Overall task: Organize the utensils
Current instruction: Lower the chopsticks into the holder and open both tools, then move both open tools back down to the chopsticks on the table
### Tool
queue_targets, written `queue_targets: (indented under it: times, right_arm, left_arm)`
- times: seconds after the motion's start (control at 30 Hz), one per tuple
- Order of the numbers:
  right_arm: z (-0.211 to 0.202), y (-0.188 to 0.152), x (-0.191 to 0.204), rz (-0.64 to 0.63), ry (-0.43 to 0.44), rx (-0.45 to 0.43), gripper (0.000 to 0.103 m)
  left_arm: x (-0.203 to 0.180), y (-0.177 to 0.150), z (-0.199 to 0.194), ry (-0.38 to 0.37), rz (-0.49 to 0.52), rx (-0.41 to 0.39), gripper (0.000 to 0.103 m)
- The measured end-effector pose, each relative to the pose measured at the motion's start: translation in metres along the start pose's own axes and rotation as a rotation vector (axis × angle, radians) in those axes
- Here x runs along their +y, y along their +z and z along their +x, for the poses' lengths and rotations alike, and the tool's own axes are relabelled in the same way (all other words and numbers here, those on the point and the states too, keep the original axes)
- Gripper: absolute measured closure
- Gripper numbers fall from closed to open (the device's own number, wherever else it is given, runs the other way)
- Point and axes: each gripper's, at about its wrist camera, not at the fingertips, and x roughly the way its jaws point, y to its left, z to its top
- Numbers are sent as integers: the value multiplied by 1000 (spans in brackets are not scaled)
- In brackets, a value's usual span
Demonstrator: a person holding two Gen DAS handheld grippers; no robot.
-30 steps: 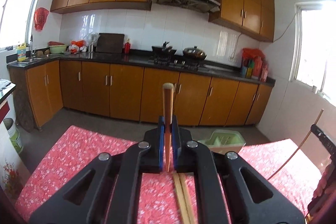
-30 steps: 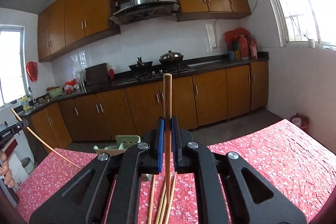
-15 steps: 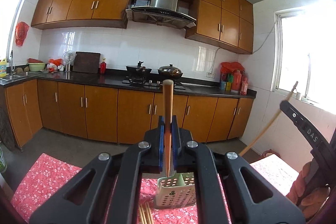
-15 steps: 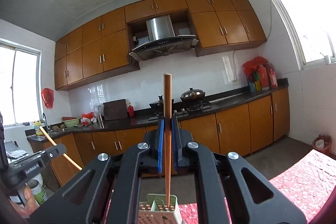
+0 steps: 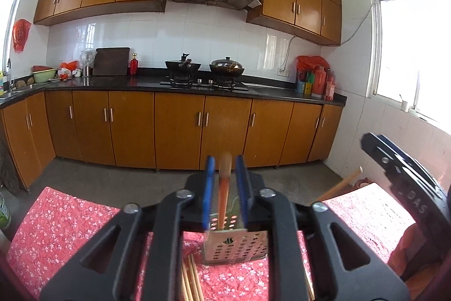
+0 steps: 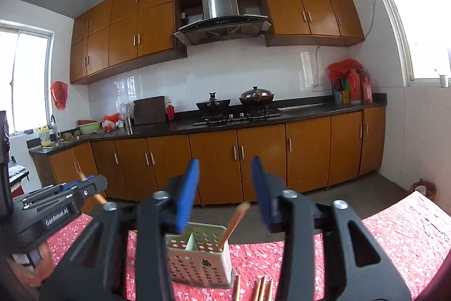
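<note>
Left wrist view: left claw [image 5: 225,185] jaws have just been opening, blue pads now standing apart with a chopstick [image 5: 224,188] blurred in the gap, touching neither pad, its lower end going into the holder [image 5: 236,244] just under the tips. Loose chopsticks [image 5: 190,282] are lying on the red floral cloth [image 5: 64,224] below the claw. Right wrist view: right claw [image 6: 224,188] jaws have also just been opening, now gaping wide with nothing pressed. Its chopstick [image 6: 232,224] is leaning tilted in the holder's [image 6: 197,261] right compartment, below the tips. More chopsticks [image 6: 262,288] are lying just beside the holder. Kitchen cabinets [image 6: 253,160] are standing far beyond.
</note>
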Motion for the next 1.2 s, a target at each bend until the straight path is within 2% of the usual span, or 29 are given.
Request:
queue_targets:
  times: [0.27,0.37,0.47,0.53,0.6,0.67,0.73,0.87,1.07,1.2]
  right_arm:
    - [-49,-20,-27,14,-78,131,60]
    - [-58,-49,-35,18,-120,249,60]
    - [-57,-88,-41,24,-138,399,61]
    - [-53,-117,-43,39,-133,507,74]
    - [-48,-146,-42,58,-120,607,80]
    - [-43,-166,-38,70,-107,669,85]
    - [-42,-181,-31,72,-96,703,86]
    - [-32,-195,-25,59,-81,739,88]
    - [-18,-202,-22,40,-91,764,88]
    - [-19,-208,-30,26,-109,783,94]
  left_arm:
    - [33,-12,-59,40,-65,-35,71]
    - [44,-32,-81,71,-79,-9,70]
    - [53,-63,-92,123,-70,55,70]
    - [58,-89,-94,149,-59,111,70]
    - [63,-111,-95,172,-47,149,70]
    - [67,-137,-93,206,-32,200,70]
    - [70,-160,-93,207,-34,247,70]
    - [77,-183,-90,207,-40,307,70]
    - [73,-193,-85,188,-46,344,70]
    - [67,-197,-80,160,-44,369,70]
